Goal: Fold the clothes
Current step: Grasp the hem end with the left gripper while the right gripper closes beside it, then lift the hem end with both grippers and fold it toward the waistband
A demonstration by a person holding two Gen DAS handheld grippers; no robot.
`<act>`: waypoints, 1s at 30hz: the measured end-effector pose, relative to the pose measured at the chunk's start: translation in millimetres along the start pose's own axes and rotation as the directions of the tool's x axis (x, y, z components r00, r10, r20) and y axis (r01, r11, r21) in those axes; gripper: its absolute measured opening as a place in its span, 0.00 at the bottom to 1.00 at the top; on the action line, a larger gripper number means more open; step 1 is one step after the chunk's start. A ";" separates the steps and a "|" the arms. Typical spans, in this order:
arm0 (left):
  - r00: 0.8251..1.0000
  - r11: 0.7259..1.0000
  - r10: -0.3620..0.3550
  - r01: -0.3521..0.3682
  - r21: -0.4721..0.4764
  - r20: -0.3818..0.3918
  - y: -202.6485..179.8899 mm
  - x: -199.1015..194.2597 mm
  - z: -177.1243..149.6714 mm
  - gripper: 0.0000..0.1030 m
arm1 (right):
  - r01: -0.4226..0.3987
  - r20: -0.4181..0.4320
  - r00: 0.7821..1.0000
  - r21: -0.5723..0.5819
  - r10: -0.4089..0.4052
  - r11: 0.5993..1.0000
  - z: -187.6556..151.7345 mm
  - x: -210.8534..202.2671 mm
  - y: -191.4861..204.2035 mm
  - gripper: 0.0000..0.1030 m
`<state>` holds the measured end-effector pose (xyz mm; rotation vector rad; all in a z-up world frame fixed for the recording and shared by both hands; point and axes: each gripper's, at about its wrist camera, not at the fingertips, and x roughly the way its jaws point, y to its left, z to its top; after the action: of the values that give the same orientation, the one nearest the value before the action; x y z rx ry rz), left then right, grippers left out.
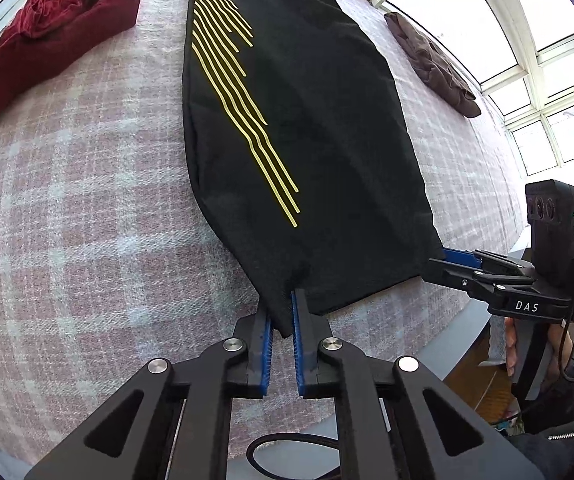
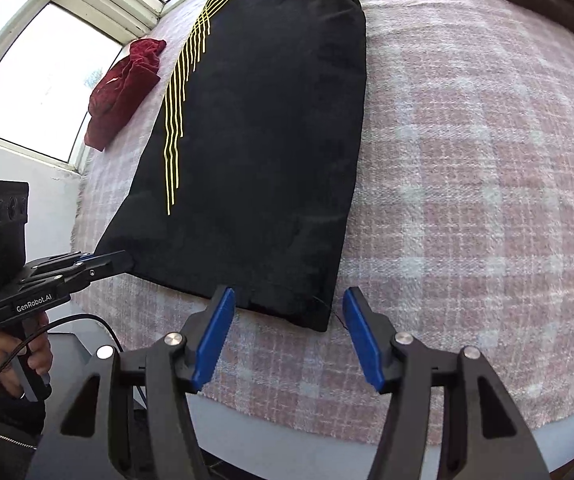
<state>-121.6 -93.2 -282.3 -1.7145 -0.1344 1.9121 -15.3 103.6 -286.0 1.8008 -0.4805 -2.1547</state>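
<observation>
L fingers (image 1: 283, 320) clenched on near corner of black garment (image 1: 307, 120). R fingers (image 2: 289, 312) spread wide, straddling other near corner, pads not touching cloth. Garment w/ yellow stripes (image 1: 243, 104) flat on pink plaid blanket (image 1: 67, 200). Red garment (image 1: 47, 28) and brown garment (image 1: 435, 60) well apart, far side.
</observation>
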 end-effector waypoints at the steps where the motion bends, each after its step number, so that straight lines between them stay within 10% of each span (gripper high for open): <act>1: 1.000 1.000 0.002 -0.002 0.008 -0.001 -1.7 0.7 -0.2 0.08 | -0.007 0.002 1.000 0.007 0.007 1.000 -0.6 -1.0 -0.7 0.55; 7: 1.000 1.000 0.012 -0.012 0.023 -0.007 -3.7 4.2 -0.7 0.08 | -0.008 0.008 1.000 0.067 0.007 0.998 3.3 -2.2 -5.4 0.53; 9: 1.000 1.000 0.012 -0.012 0.021 -0.010 -2.3 4.7 -0.9 0.08 | 0.039 0.006 0.999 0.035 -0.039 0.999 5.2 -0.5 0.9 0.44; 11: 1.000 0.999 0.017 -0.016 0.031 -0.008 -3.4 4.5 -0.8 0.08 | 0.074 -0.013 0.997 -0.001 -0.074 0.997 6.8 3.1 4.4 0.13; 30: 0.986 0.999 -0.020 0.015 0.035 0.164 -5.7 -50.1 20.8 0.08 | -0.063 0.140 0.988 -0.010 0.064 0.998 43.1 -57.0 12.1 0.06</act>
<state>-138.1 -105.7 -231.8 -1.5273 -0.1773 2.0301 -47.6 119.9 -223.2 1.6156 -0.5558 -2.2456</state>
